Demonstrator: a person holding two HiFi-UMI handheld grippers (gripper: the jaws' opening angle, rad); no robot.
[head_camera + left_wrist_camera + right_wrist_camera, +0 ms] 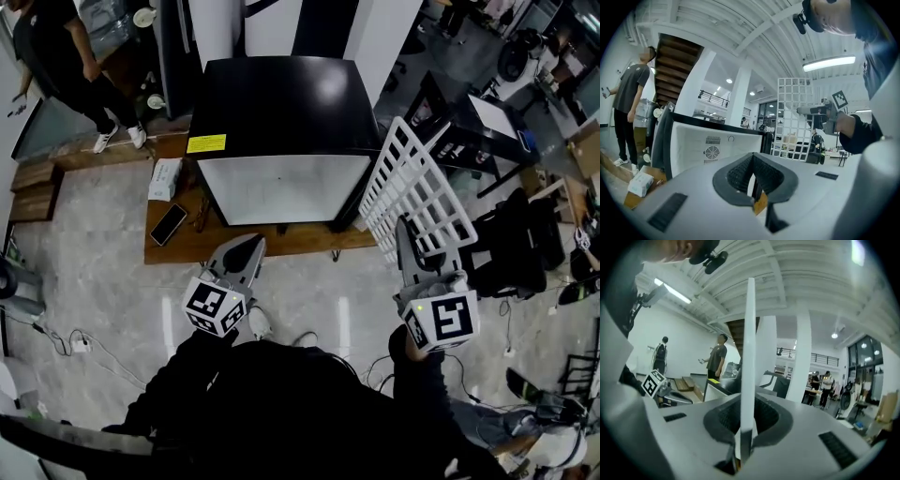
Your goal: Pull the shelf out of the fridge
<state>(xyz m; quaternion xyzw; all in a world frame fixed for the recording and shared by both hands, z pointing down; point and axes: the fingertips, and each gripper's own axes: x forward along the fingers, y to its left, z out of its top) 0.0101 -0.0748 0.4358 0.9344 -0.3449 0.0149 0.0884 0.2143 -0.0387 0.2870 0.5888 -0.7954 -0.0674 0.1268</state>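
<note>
**Bright hall, pale marbled floor**

A glossy grey marbled floor (pixel 94 272) carries a low wooden platform (pixel 300 240) and wooden steps (pixel 33 187). White pillars (pixel 804 357) rise to a ribbed white ceiling (pixel 740 28) with a strip light (pixel 828 63). A dark staircase (pixel 670 65) climbs behind.

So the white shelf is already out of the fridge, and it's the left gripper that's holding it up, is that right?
Not quite. The white shelf is out of the fridge, but the right gripper is holding it. The right gripper view shows its jaws clamped on the shelf's edge. The left gripper is shut on nothing.
</note>
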